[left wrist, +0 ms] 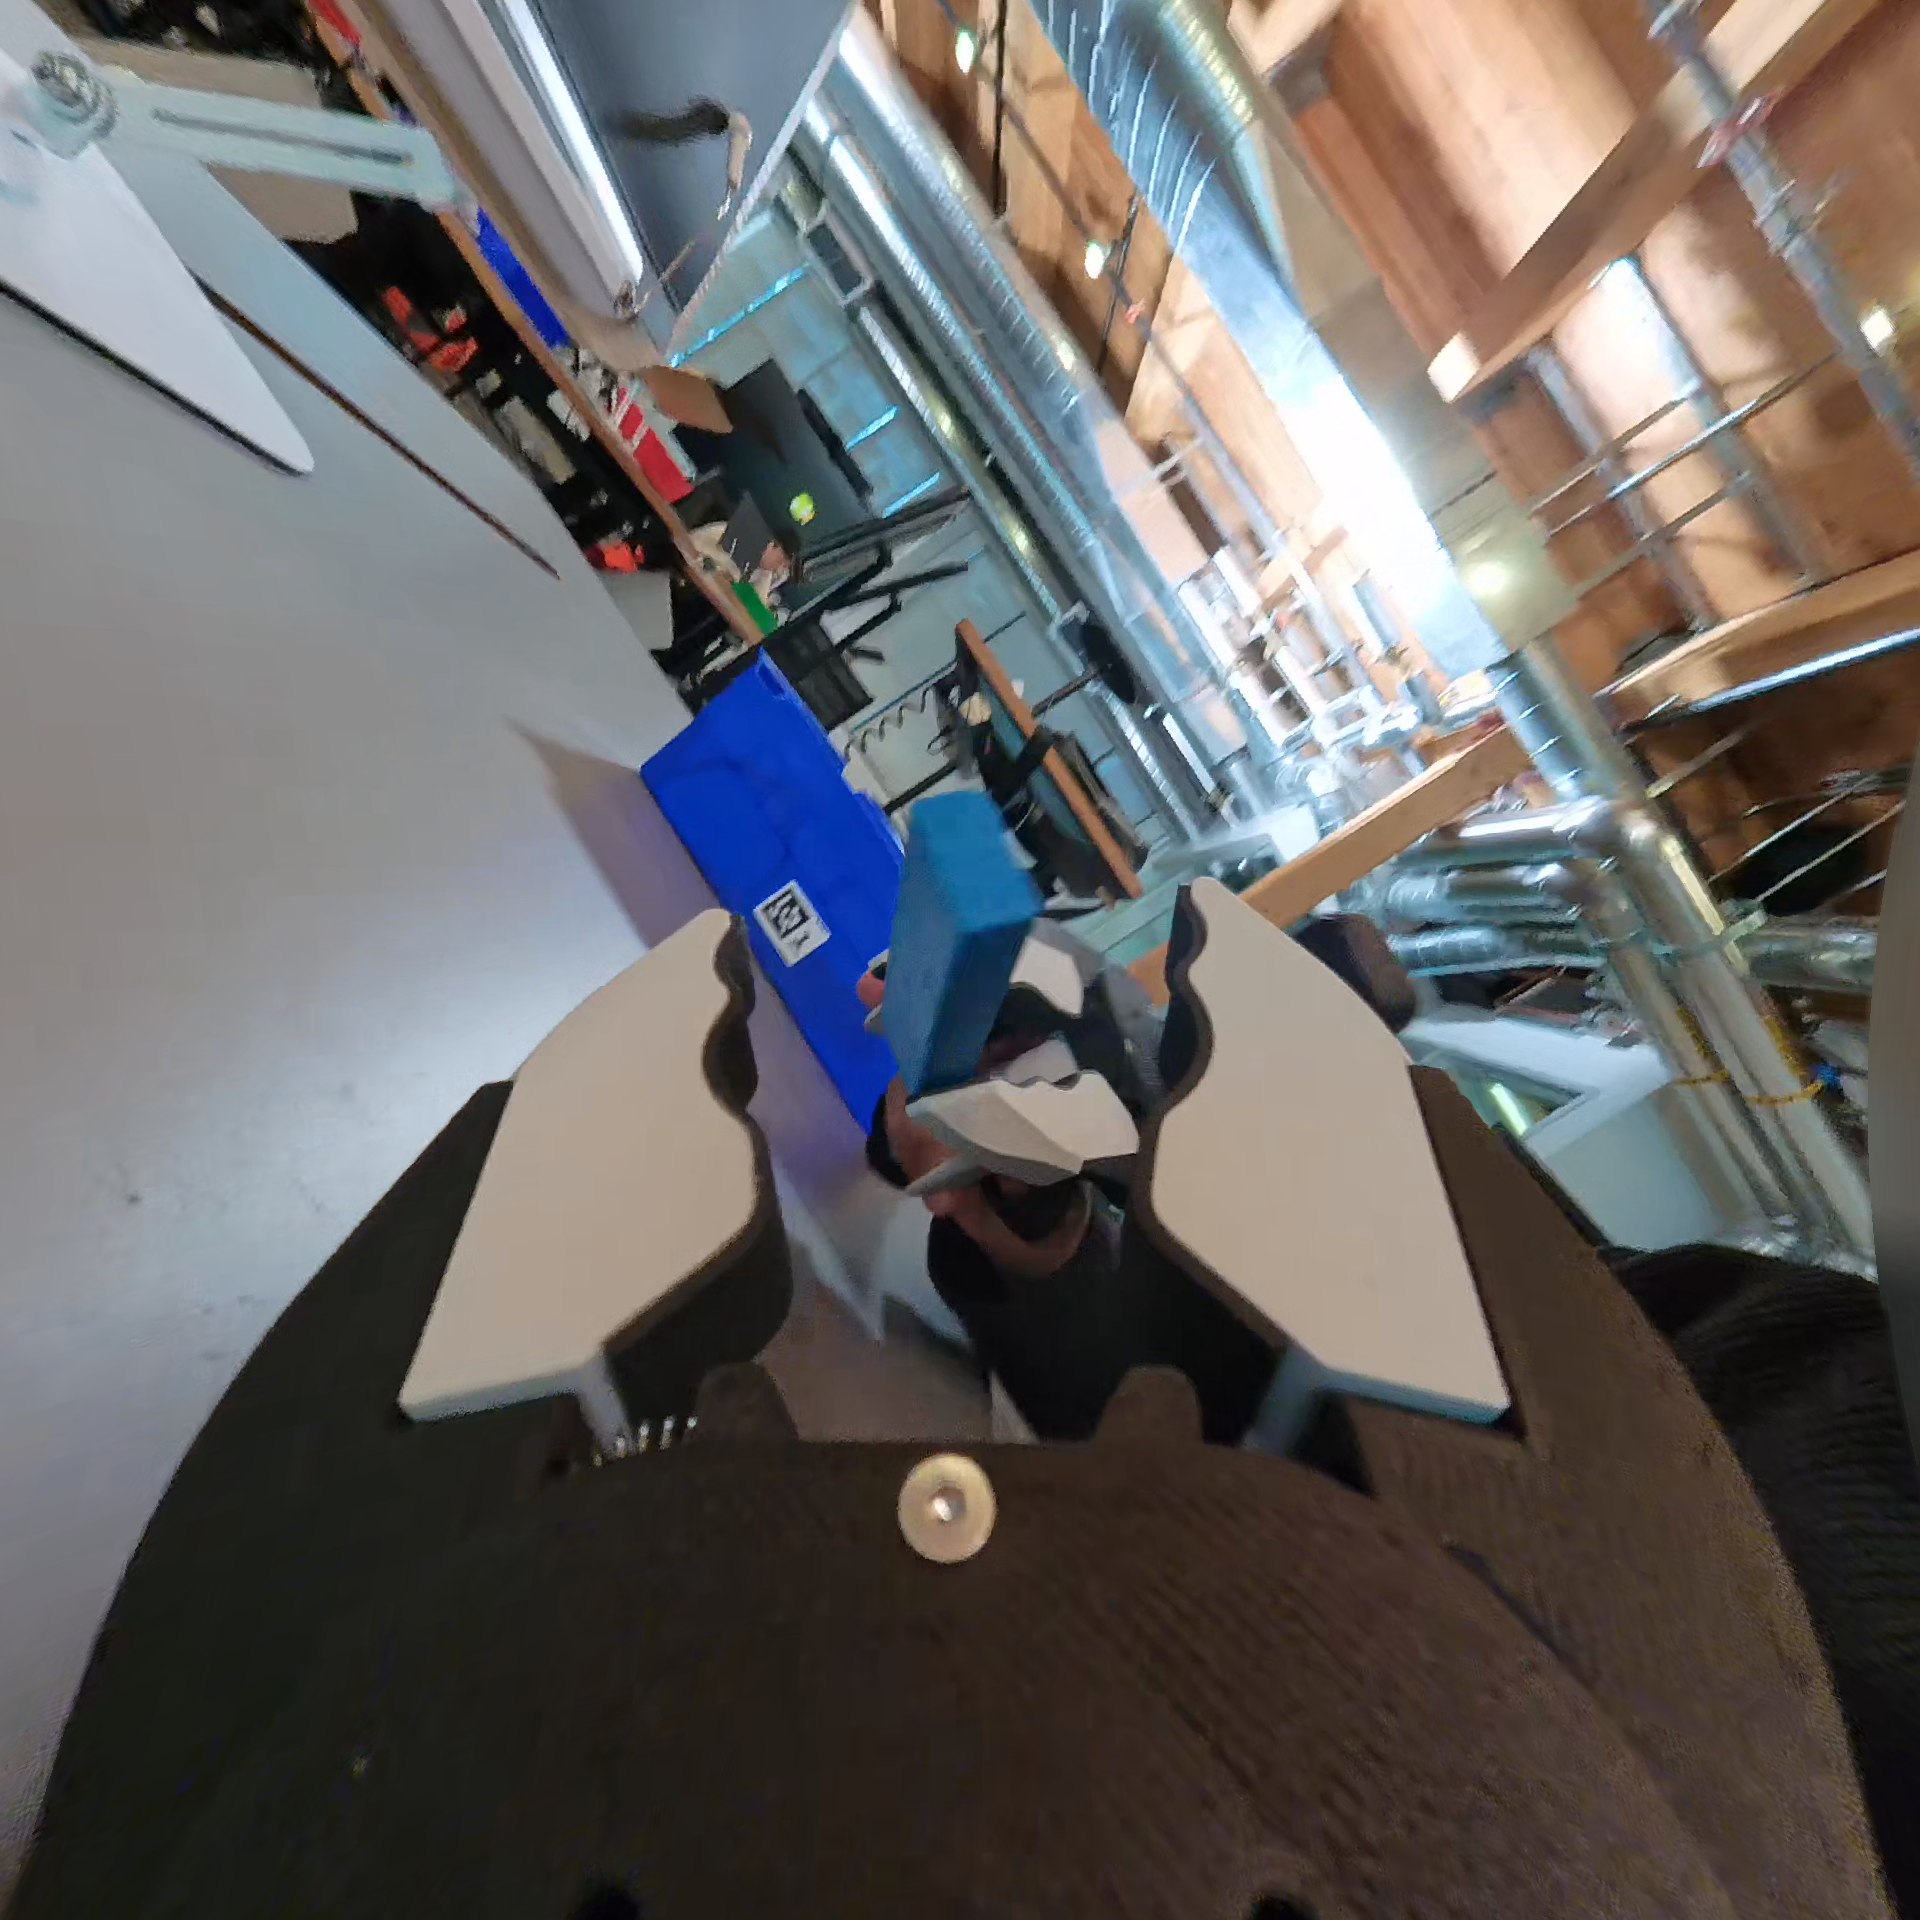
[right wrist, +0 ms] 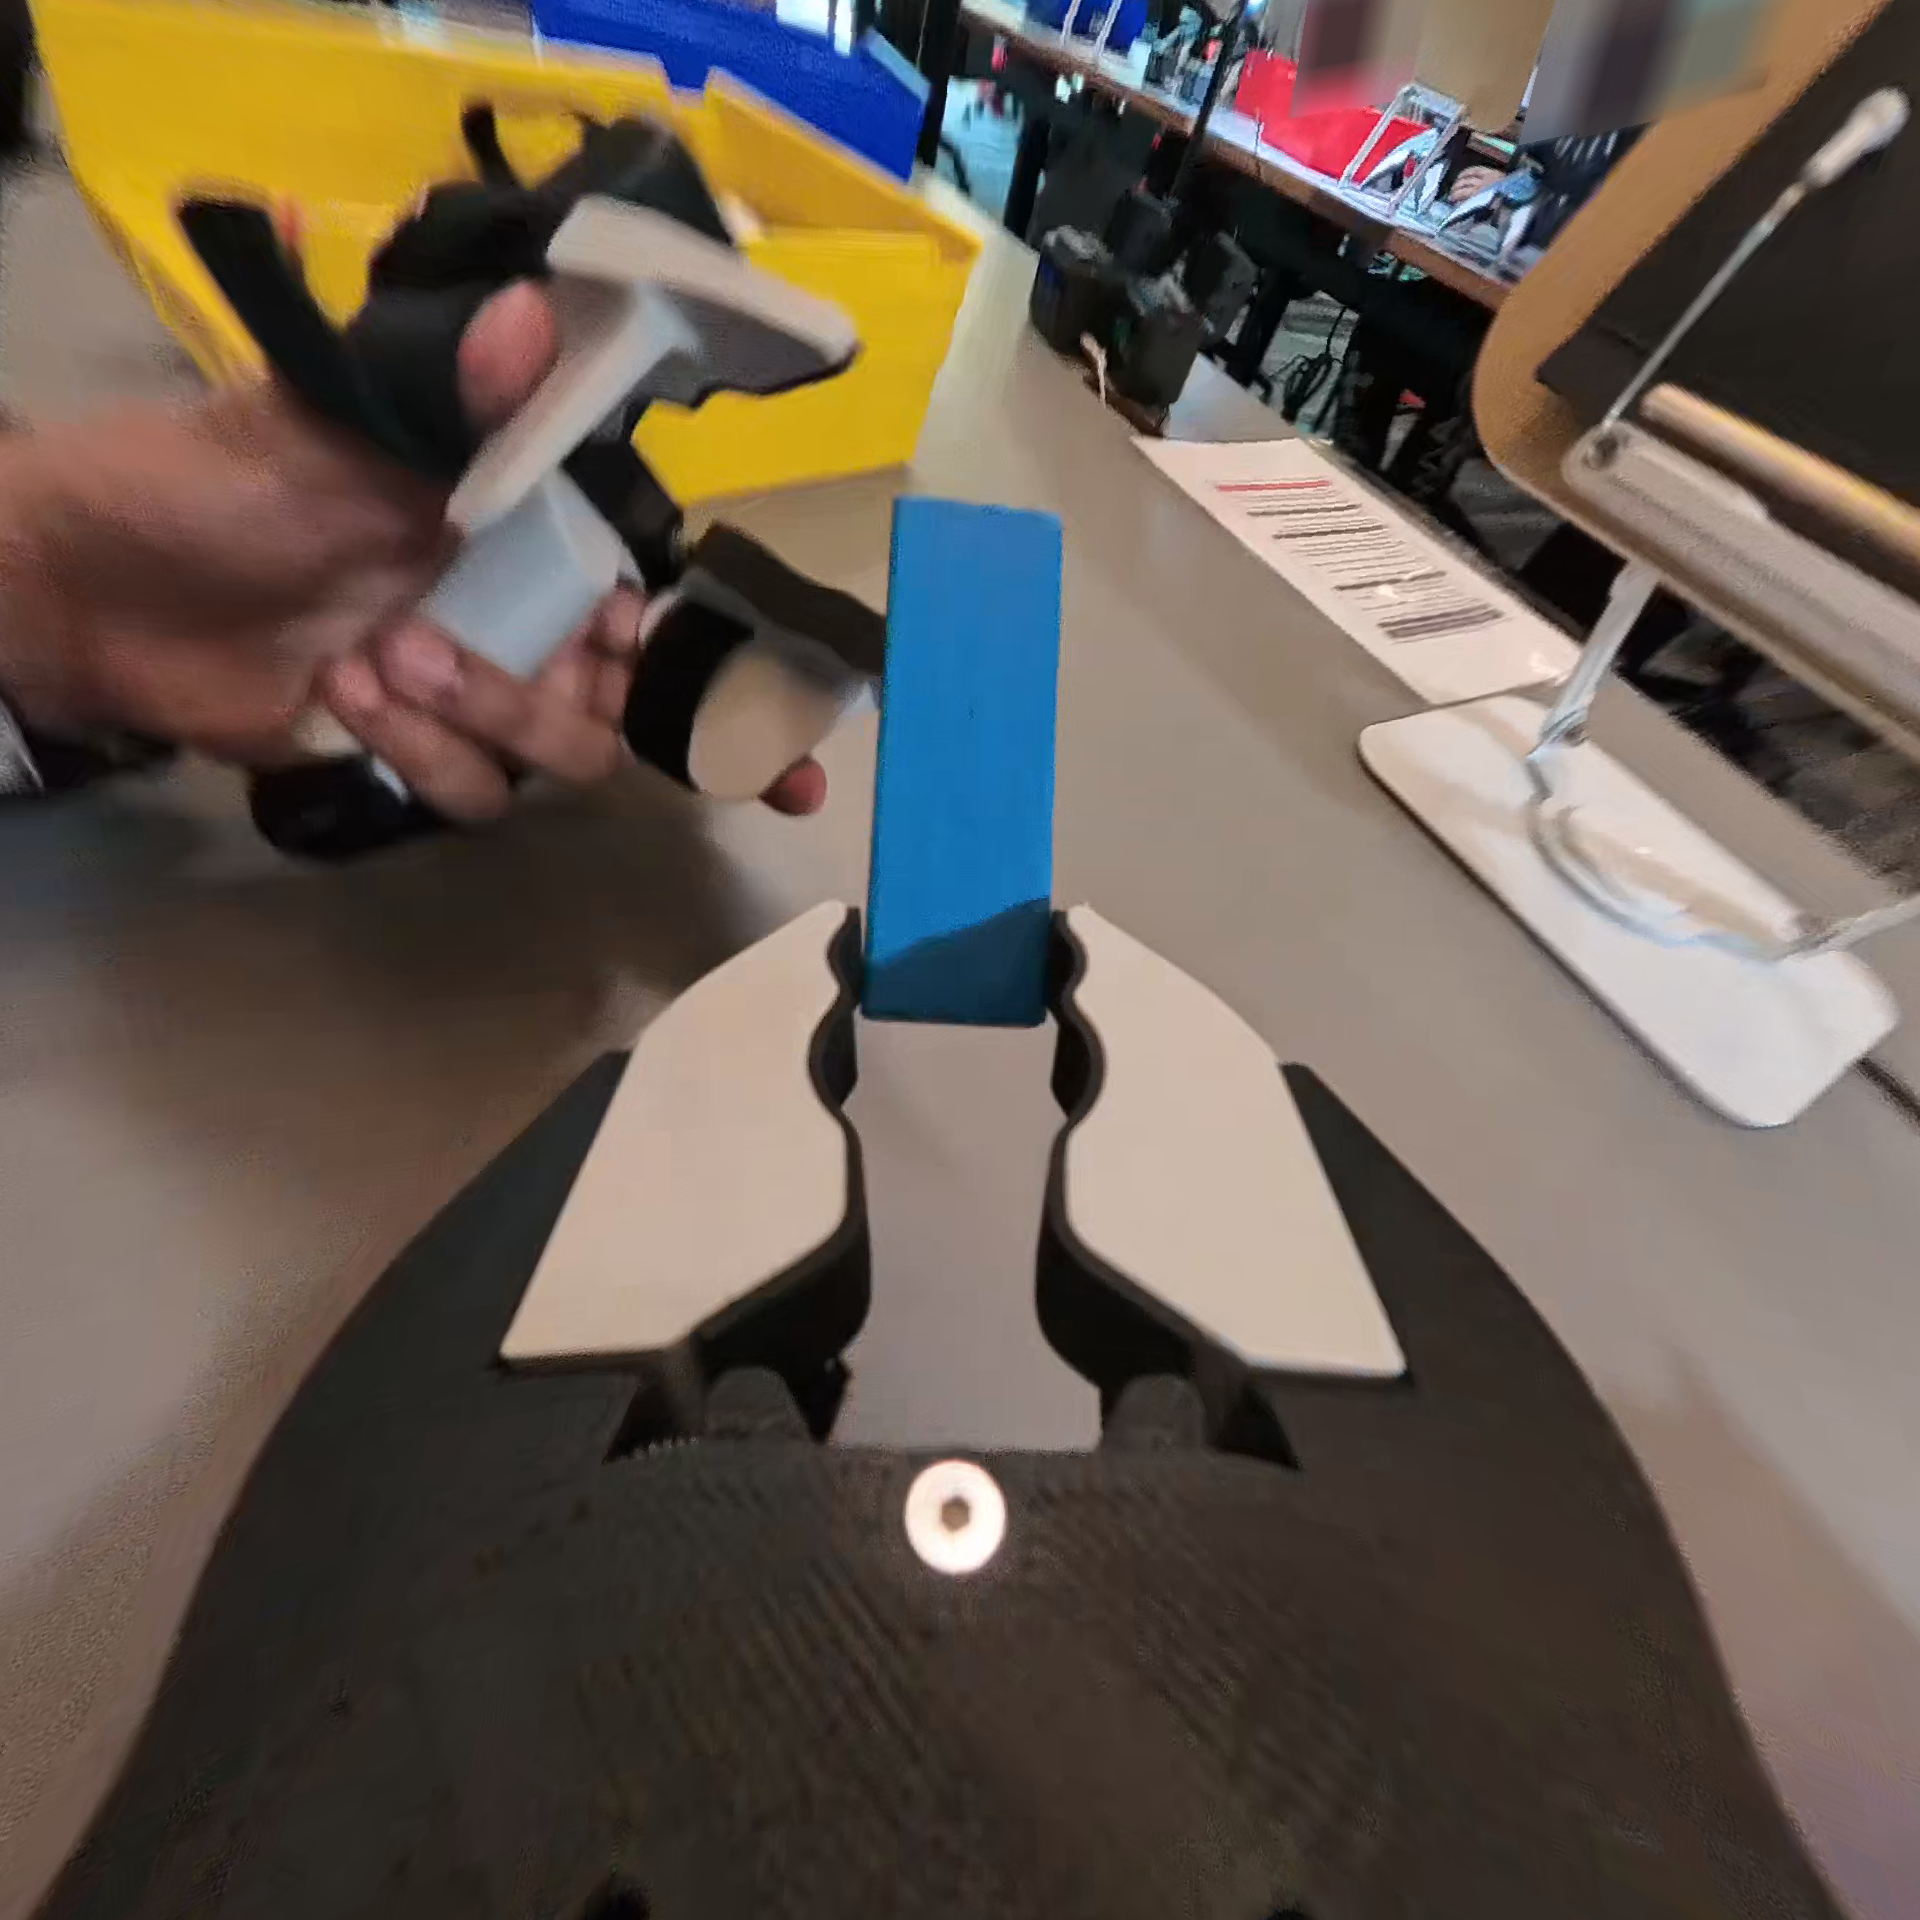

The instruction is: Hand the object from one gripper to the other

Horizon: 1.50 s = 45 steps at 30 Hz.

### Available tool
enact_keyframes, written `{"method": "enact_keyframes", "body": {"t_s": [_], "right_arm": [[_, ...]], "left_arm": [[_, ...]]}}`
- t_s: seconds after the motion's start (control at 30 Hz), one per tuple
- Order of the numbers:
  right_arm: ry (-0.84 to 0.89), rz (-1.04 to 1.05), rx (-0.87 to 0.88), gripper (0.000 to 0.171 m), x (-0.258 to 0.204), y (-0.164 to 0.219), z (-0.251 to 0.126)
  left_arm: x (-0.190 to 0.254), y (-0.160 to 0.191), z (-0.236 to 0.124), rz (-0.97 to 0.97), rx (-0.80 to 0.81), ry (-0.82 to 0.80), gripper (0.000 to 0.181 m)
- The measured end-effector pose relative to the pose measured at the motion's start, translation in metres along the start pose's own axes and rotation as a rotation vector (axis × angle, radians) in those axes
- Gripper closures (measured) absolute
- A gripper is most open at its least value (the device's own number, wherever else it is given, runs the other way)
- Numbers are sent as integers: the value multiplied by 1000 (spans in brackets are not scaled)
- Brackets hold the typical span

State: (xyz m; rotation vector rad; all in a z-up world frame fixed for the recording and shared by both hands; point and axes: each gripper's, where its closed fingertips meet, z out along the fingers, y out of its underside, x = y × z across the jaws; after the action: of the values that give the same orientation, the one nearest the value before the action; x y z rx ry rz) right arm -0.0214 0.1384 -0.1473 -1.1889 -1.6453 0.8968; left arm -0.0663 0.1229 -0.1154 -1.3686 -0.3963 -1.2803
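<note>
Right wrist view: the right gripper (right wrist: 956,966) pinches the flat blue rectangular foam block (right wrist: 966,748) by its near end, leaving its length free for the wide-open, empty left gripper (right wrist: 831,499) beside it

Blue bin (left wrist: 769,831): a white sticker (left wrist: 793,921) with a black square code sits on its side; no characters can be made out.
Paper sheet (right wrist: 1351,551) on the desk (right wrist: 1195,831): a red line at the top and rows of black print below, too blurred to make out.
Other surfaces: no brand, number or sign shows clearly in either view.
</note>
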Motion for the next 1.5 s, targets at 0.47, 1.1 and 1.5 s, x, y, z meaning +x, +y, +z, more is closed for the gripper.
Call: {"method": "enact_keyframes", "body": {"t_s": [0.47,1.1,1.5], "right_arm": [[-21,-302,-8,137,-17,0,-9],[-241,761,476,105,40,-34,-34],[-479,798,479,154,6,-47,-34]], "left_arm": [[-14,30,-11,37,-315,-60,162],[25,-19,-17,187,19,91,165],[41,9,1,281,-42,146,165]]}}
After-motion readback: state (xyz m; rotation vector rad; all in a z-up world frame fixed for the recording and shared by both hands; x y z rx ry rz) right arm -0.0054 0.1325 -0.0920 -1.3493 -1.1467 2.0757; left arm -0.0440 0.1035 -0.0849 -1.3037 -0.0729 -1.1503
